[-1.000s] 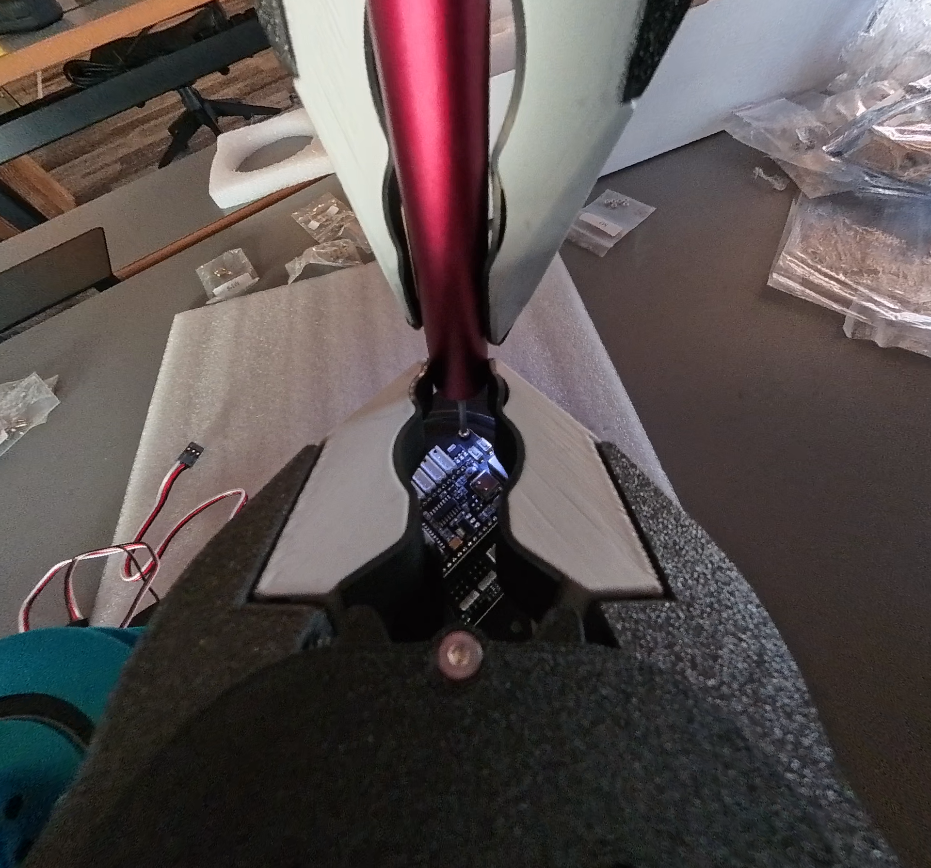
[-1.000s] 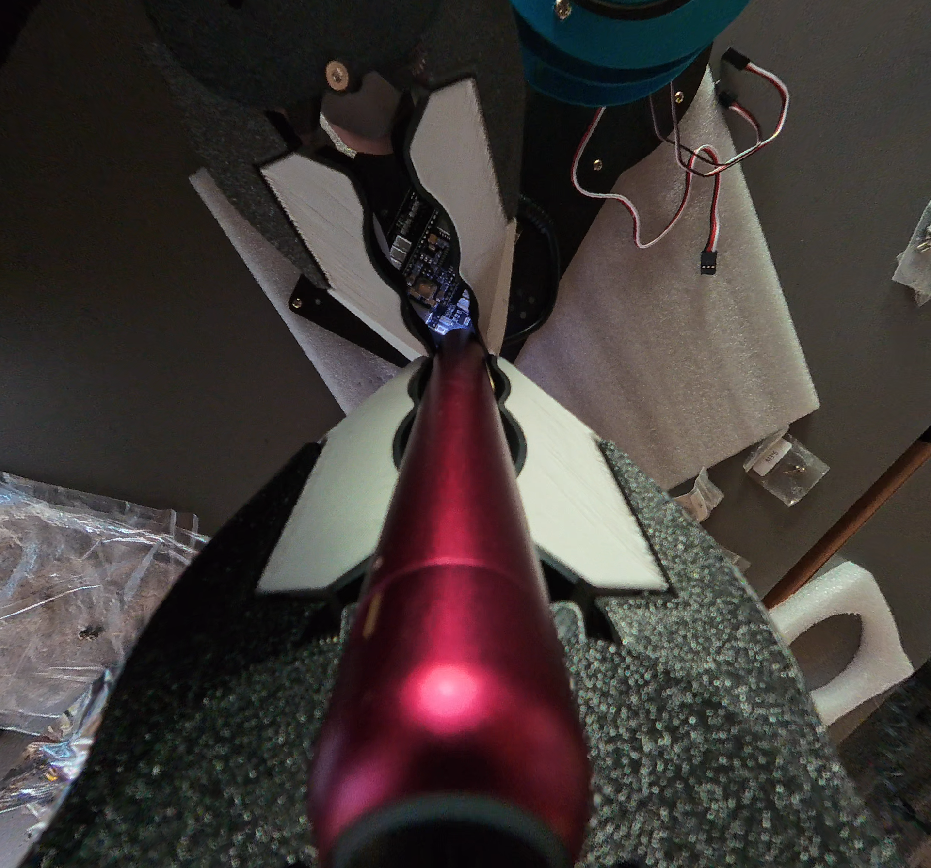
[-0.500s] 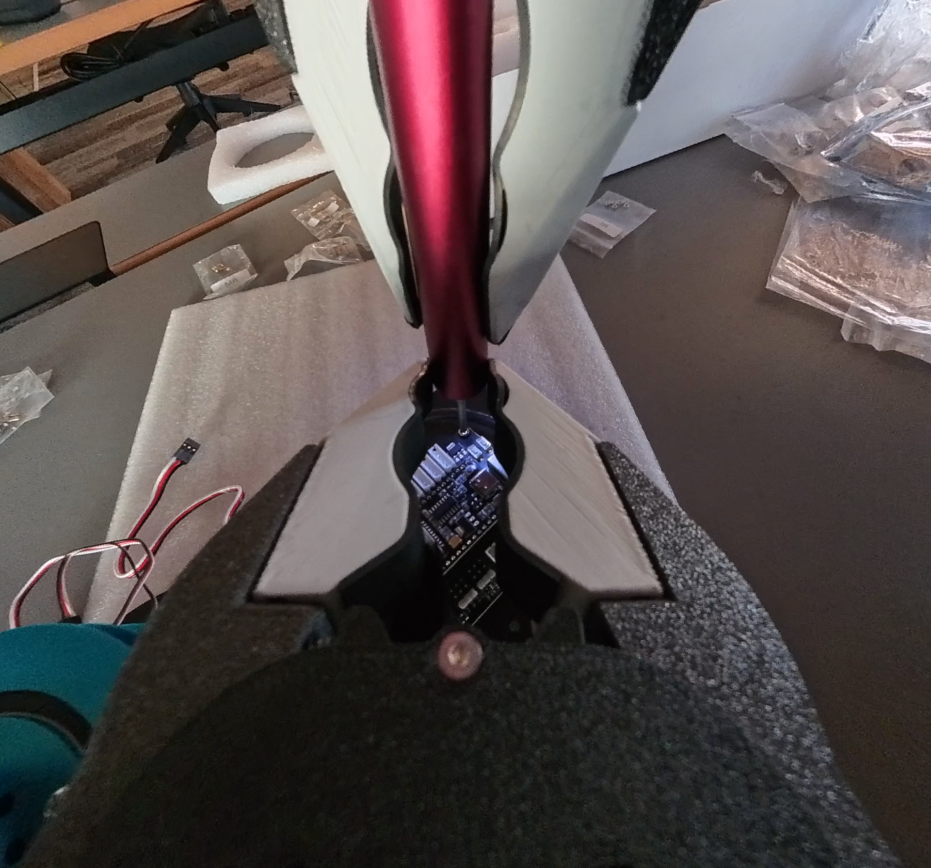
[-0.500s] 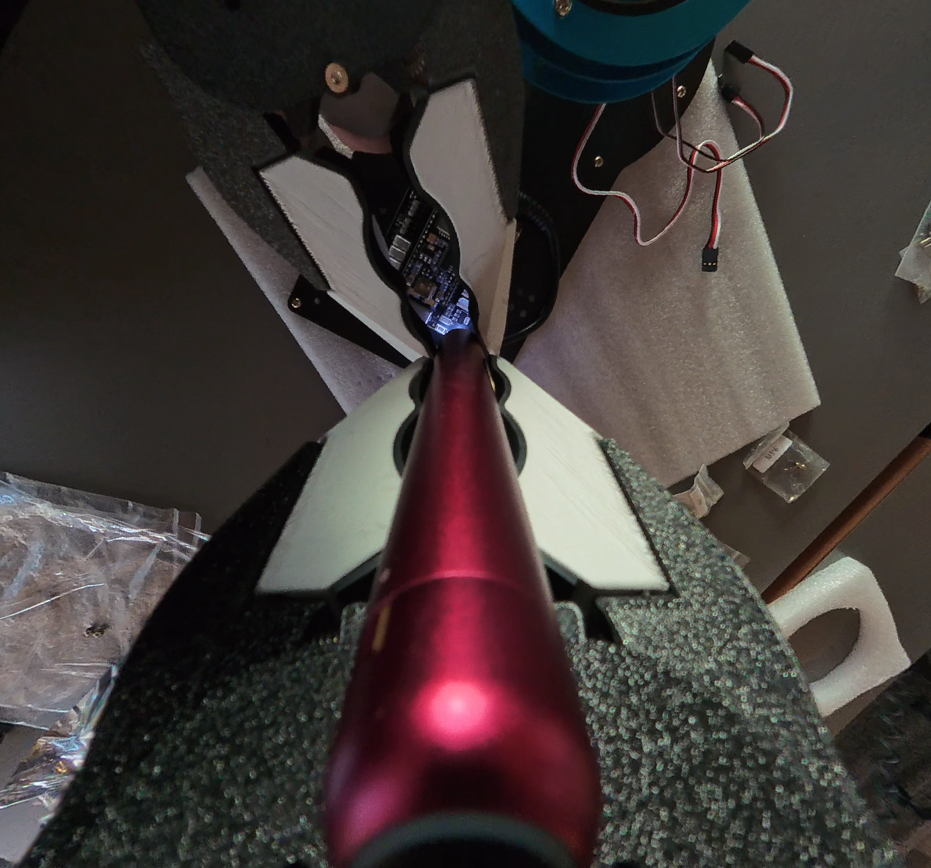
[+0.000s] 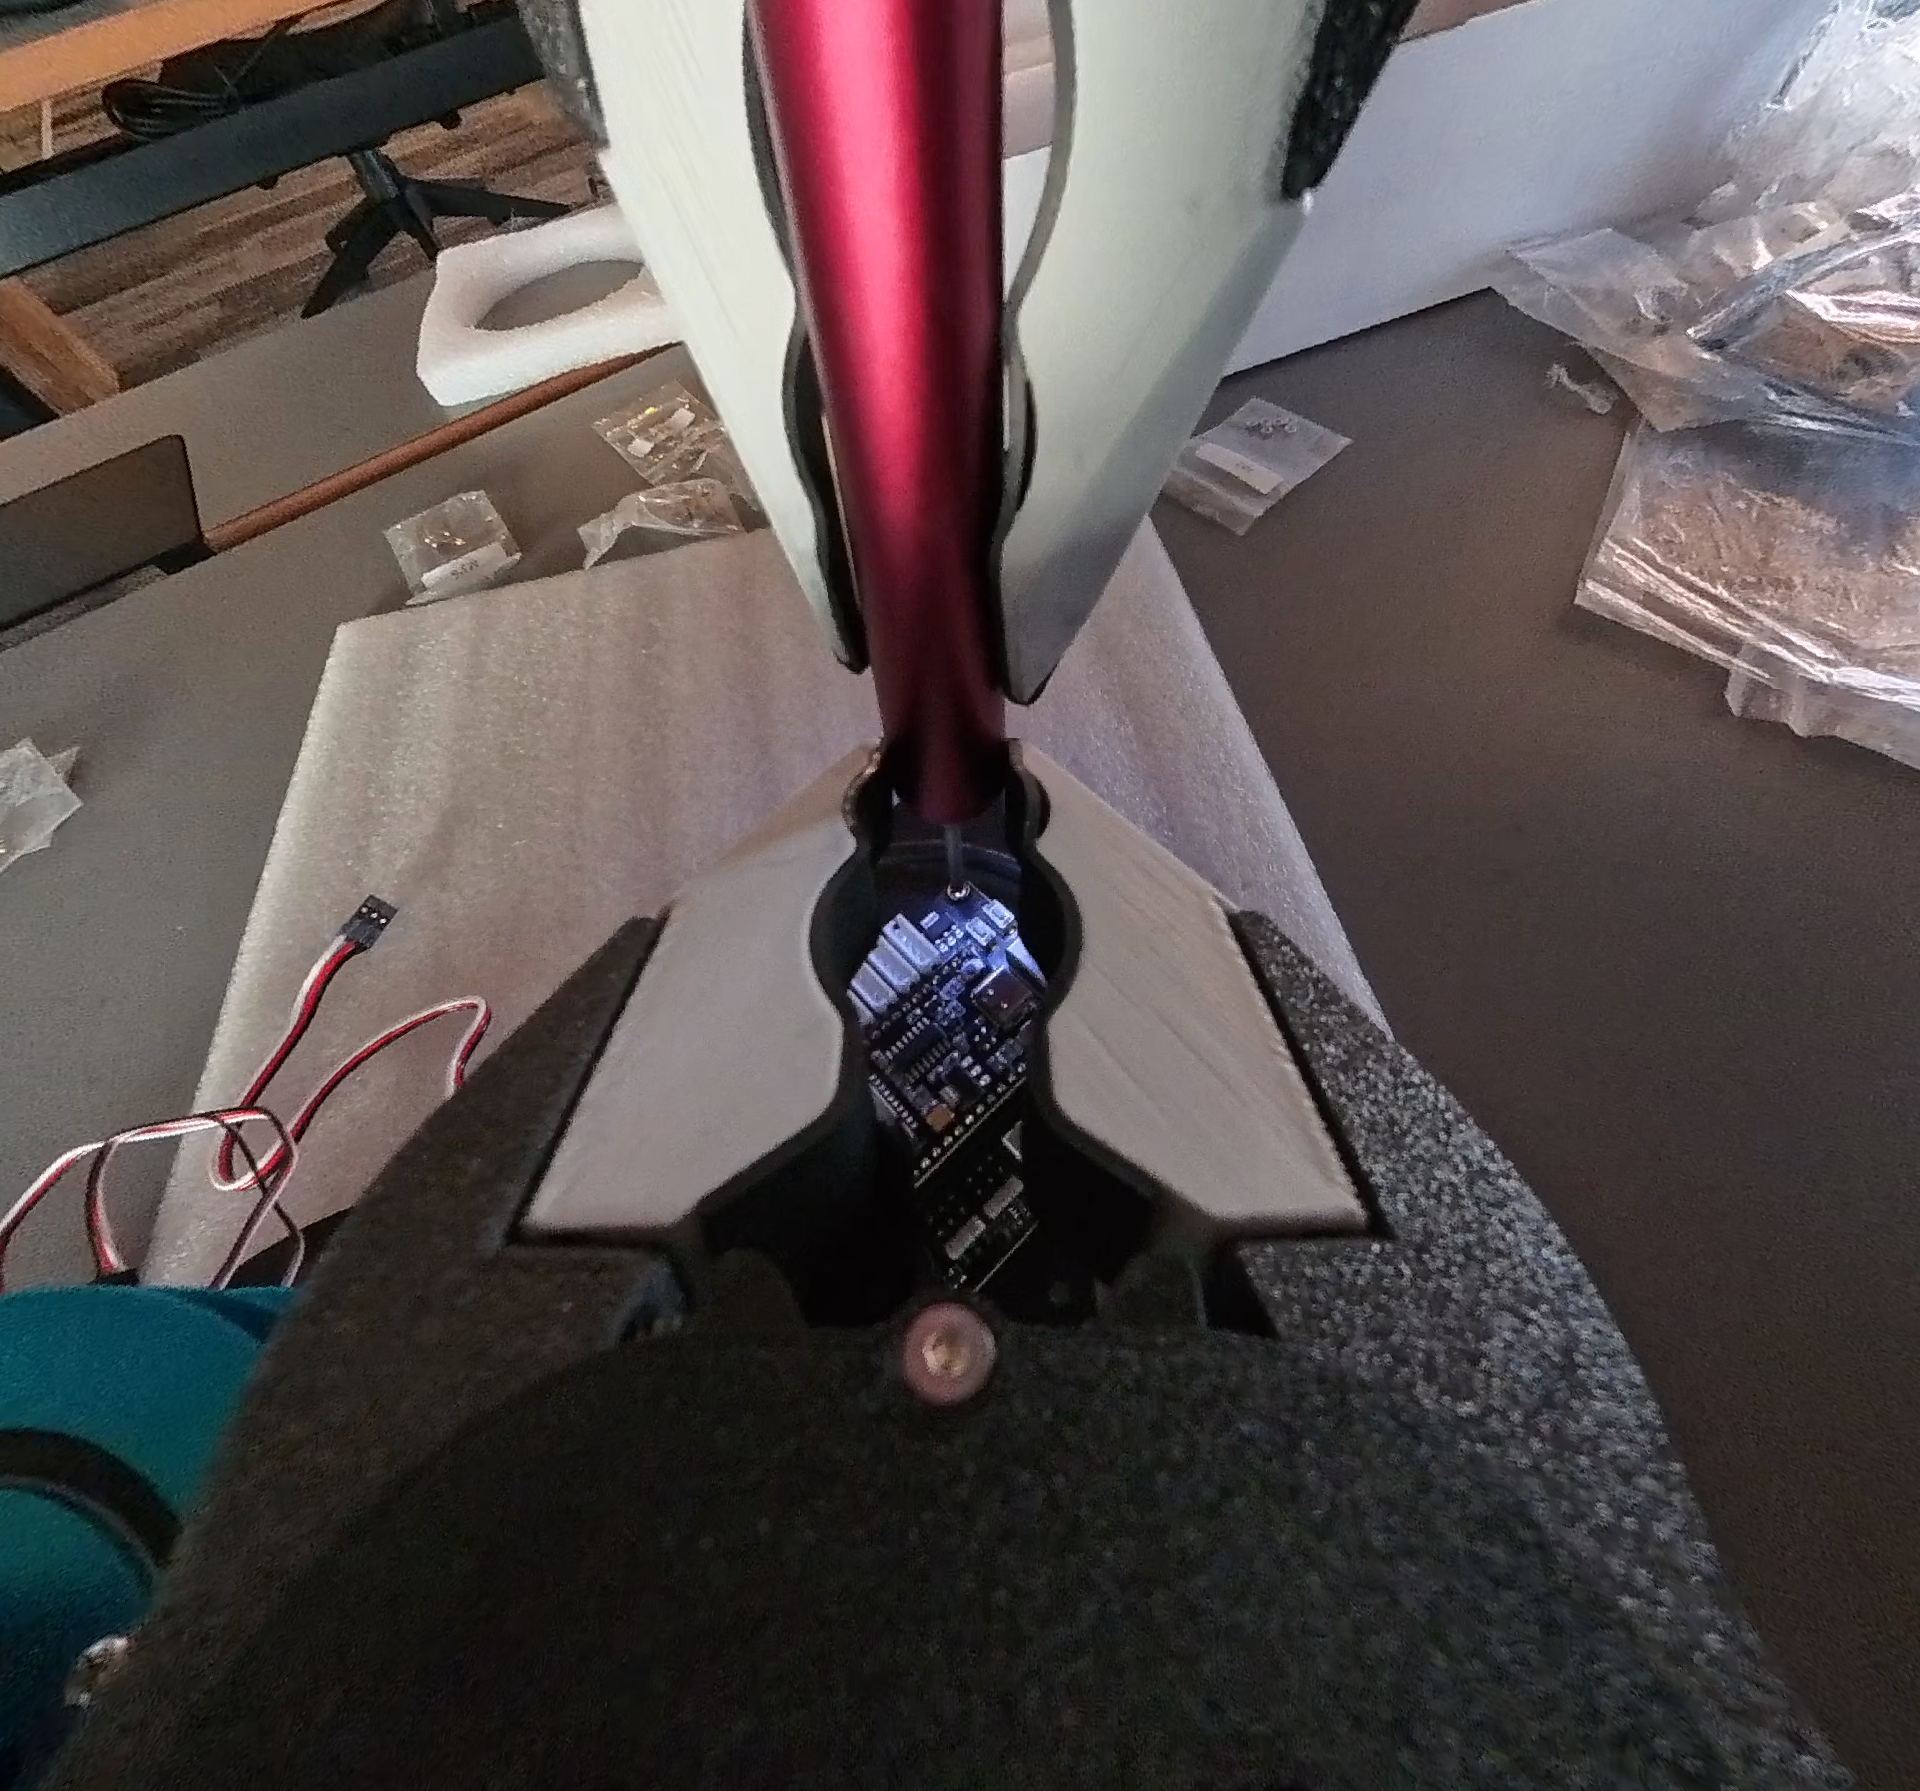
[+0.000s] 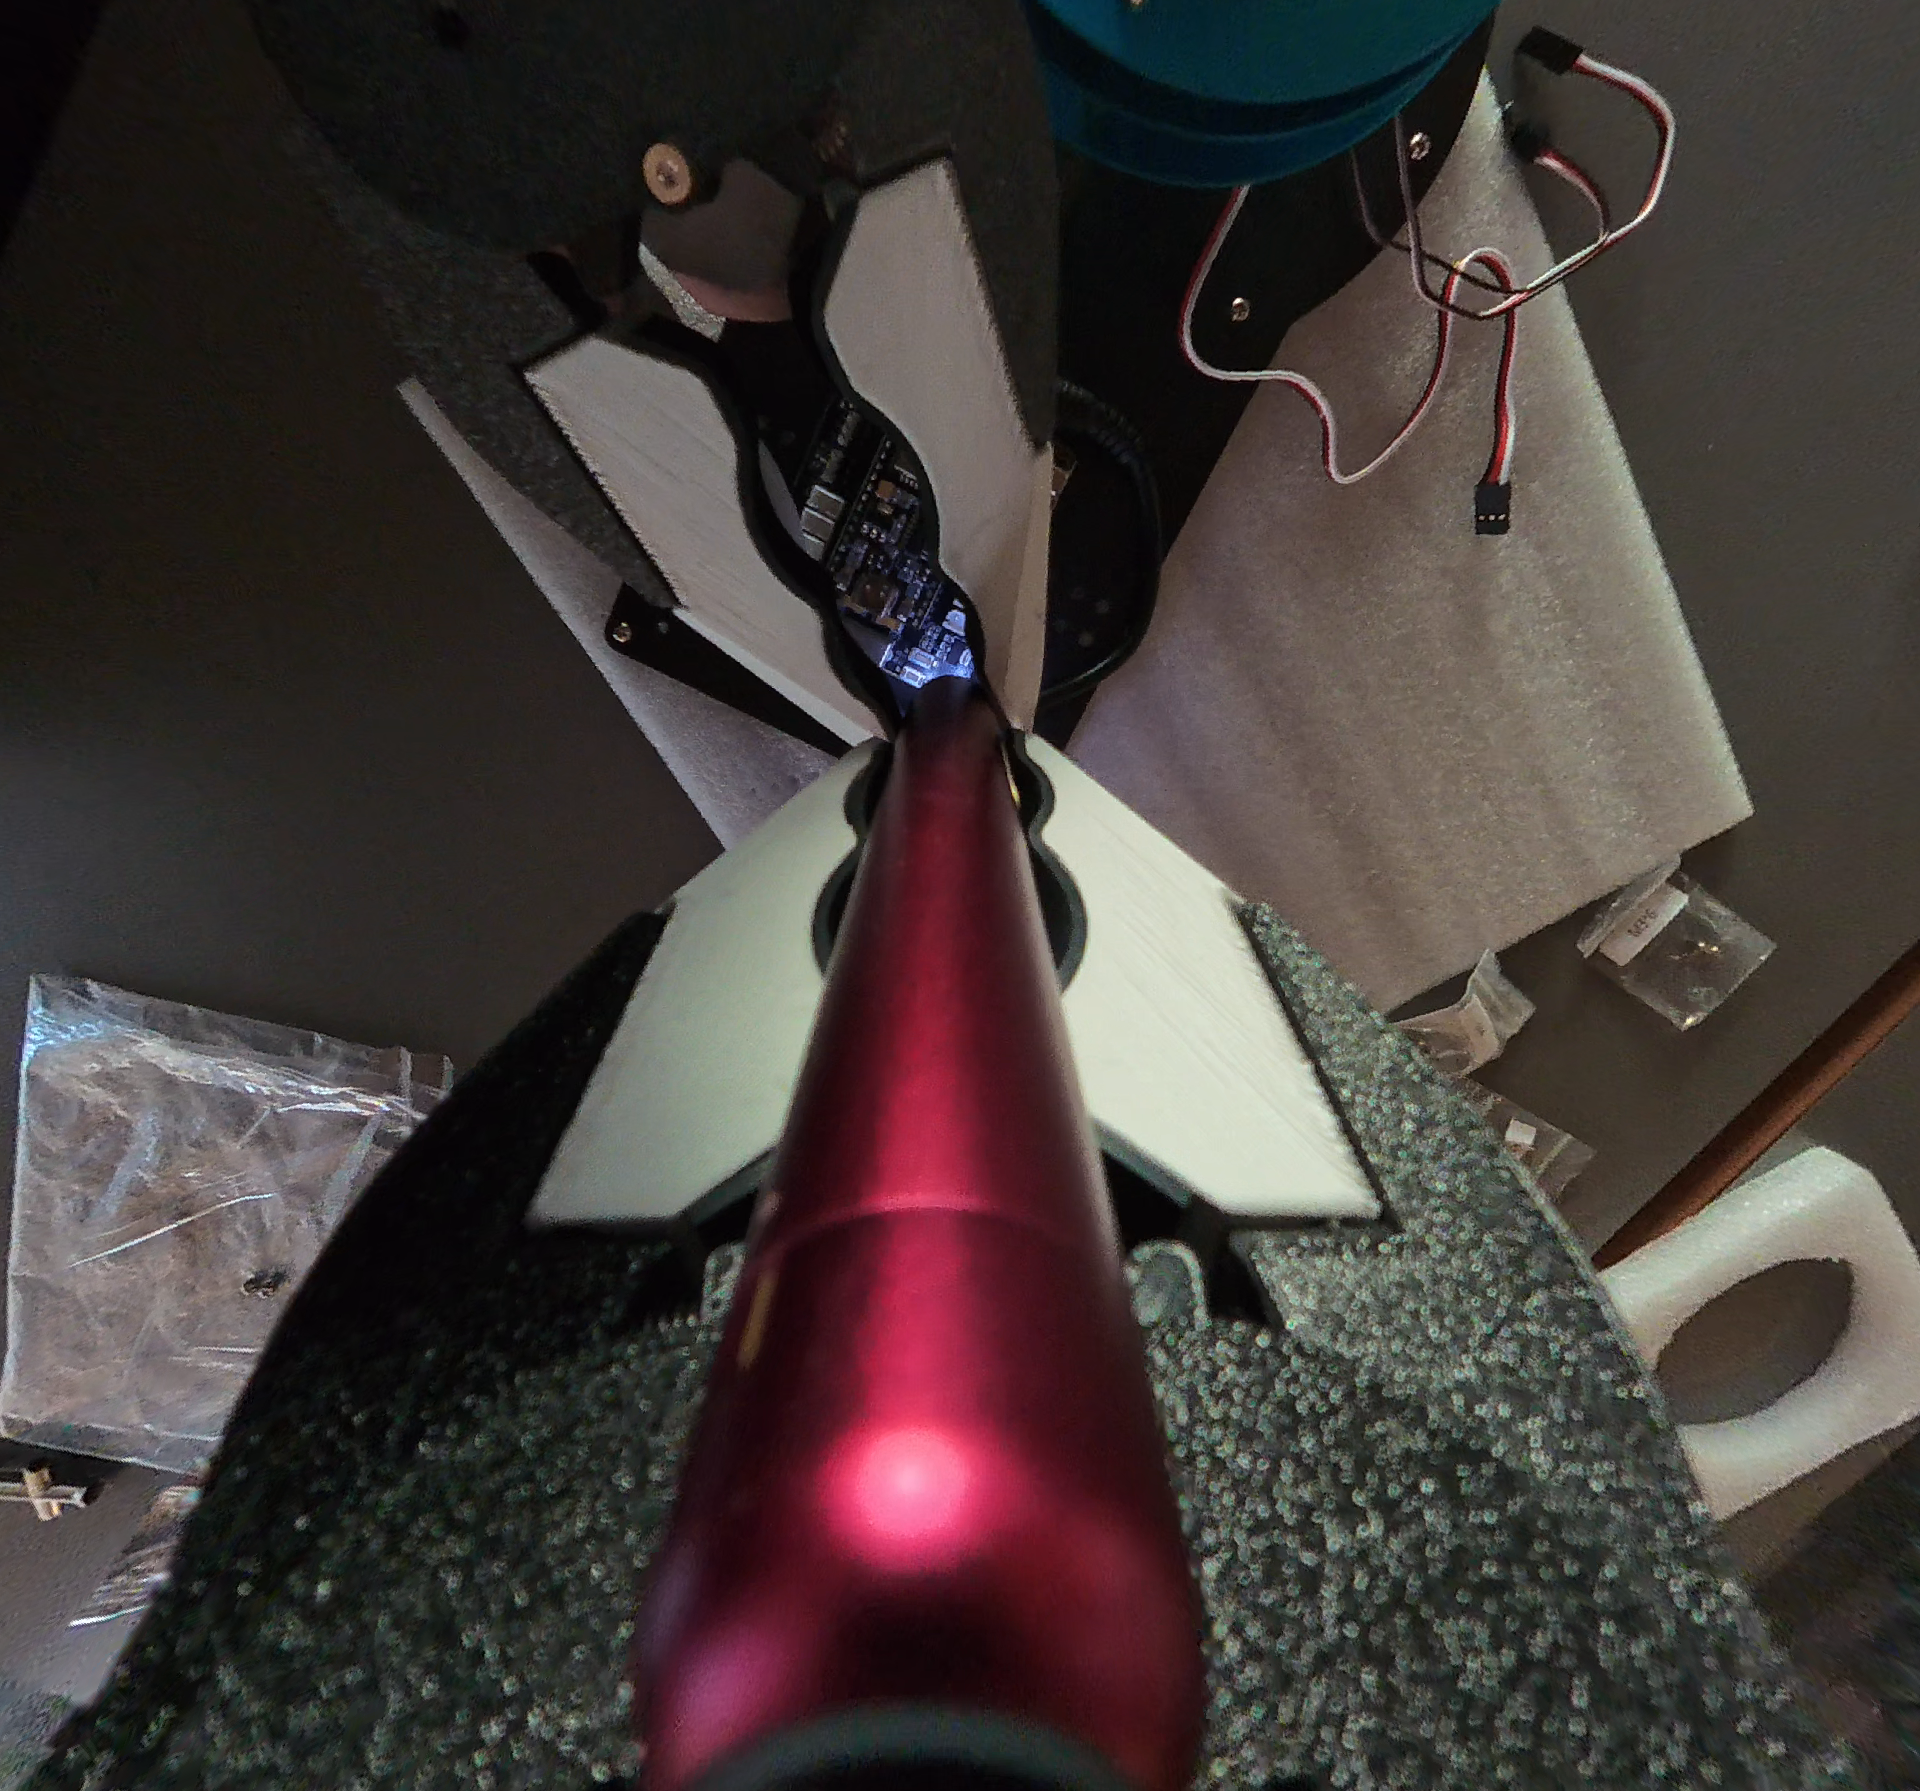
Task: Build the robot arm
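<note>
Right gripper [image 6: 940, 754]: fingers closed around a red metal screwdriver [image 6: 935, 1274], gripping its barrel; the tool points down at the circuit board [image 5: 951, 1024].

Left gripper [image 5: 945, 785]: white fingers [image 5: 727, 1045] narrow, their tips nearly meeting just beyond the circuit board; whether they pinch the board or only frame it, I cannot tell.

Circuit board: small, black, dotted with tiny parts; it lies between the left fingers, lit by a white glow from the screwdriver; the tool's thin bit [image 5: 954, 863] meets the board's far end.

Foam sheet [image 5: 540, 754]: white, spread on the table beneath the circuit board.

Wires [image 5: 343, 1055]: red, white and black, looped on the foam sheet to the left of the circuit board, ending in a small black plug [image 5: 374, 910].

Teal disc [image 6: 1247, 6]: round, with screws in its face, close beside the circuit board, by the wires.

Table [image 5: 1558, 910]: dark grey; clear plastic bags [image 5: 1766, 515] lie right of the circuit board, well apart; small packets [image 5: 452, 552] and a white foam block [image 5: 520, 307] lie beyond it.
</note>
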`<state>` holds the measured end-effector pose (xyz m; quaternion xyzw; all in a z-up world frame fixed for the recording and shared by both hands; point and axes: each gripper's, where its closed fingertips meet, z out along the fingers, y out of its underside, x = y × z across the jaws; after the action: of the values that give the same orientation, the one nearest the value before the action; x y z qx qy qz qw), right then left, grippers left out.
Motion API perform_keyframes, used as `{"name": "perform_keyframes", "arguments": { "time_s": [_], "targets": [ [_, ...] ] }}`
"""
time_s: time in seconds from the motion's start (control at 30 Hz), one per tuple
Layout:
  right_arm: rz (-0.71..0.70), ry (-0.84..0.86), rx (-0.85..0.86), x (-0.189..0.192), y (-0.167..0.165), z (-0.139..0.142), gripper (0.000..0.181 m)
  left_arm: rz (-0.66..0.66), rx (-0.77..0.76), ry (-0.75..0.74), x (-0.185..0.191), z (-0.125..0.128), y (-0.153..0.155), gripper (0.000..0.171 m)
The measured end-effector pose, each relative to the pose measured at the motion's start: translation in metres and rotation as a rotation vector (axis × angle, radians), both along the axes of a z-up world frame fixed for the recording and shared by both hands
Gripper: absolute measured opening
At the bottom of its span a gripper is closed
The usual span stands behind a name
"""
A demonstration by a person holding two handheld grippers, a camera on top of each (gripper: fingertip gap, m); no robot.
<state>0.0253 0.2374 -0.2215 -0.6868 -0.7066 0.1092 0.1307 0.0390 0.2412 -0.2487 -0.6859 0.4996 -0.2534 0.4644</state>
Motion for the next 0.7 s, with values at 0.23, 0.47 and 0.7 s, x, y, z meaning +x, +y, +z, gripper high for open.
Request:
{"name": "perform_keyframes", "arguments": {
  "time_s": [0.23,0.47,0.7],
  "targets": [
    [0.019,0.009,0.000,0.0011,0.0007,-0.0010,0.022,0.000,-0.004,-0.001,0.0002,-0.0010,0.0004,0.021],
    [0.012,0.000,-0.002,0.0000,0.0014,-0.0005,0.021,0.002,-0.006,-0.003,0.0000,-0.0011,0.0010,0.021],
    [0.023,0.005,0.000,0.0015,0.0007,-0.0017,0.021,0.000,-0.006,0.004,0.0006,-0.0026,0.0005,0.021]
  ]
}}
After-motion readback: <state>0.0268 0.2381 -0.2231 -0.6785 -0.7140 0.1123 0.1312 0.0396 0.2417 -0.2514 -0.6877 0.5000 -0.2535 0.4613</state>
